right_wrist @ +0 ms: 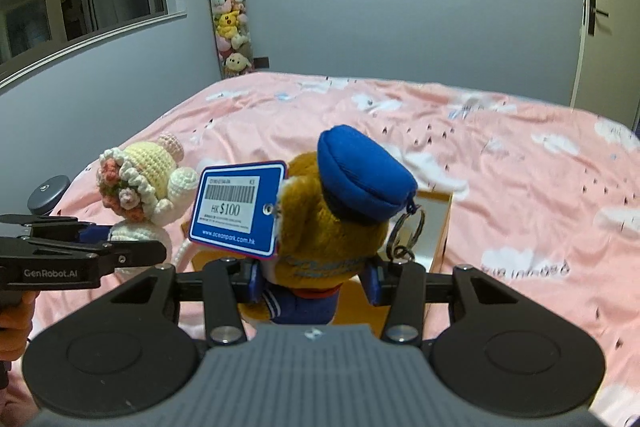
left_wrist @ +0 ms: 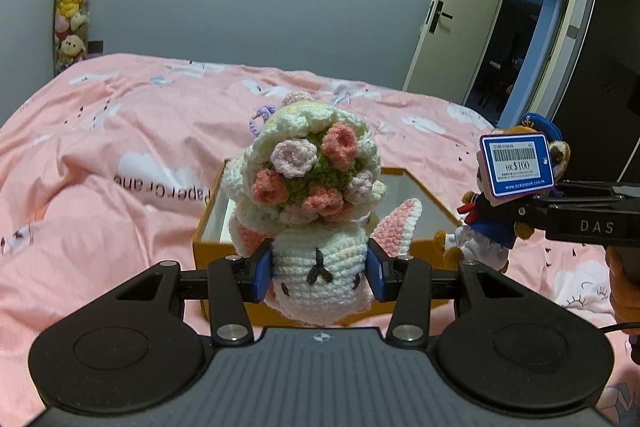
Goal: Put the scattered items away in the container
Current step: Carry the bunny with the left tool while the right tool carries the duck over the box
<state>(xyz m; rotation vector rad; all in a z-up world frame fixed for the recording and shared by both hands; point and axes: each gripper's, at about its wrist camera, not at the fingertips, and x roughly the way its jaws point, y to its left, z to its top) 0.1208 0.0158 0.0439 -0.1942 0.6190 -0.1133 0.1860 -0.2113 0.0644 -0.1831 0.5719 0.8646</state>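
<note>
Crocheted wool, cream and pink, filled the left wrist view: the left gripper [left_wrist: 320, 269] clamped its blue pads on a knitted bunny [left_wrist: 316, 227] carrying a nubbly rose bouquet, held above the open orange box [left_wrist: 416, 251] on the pink bedspread [left_wrist: 100, 147].

In the right wrist view, the right gripper [right_wrist: 316, 281] gripped a fuzzy brown sailor plush [right_wrist: 332, 227] with a rounded blue cap and glossy price tag [right_wrist: 238, 209], over the same box [right_wrist: 442, 231].
</note>
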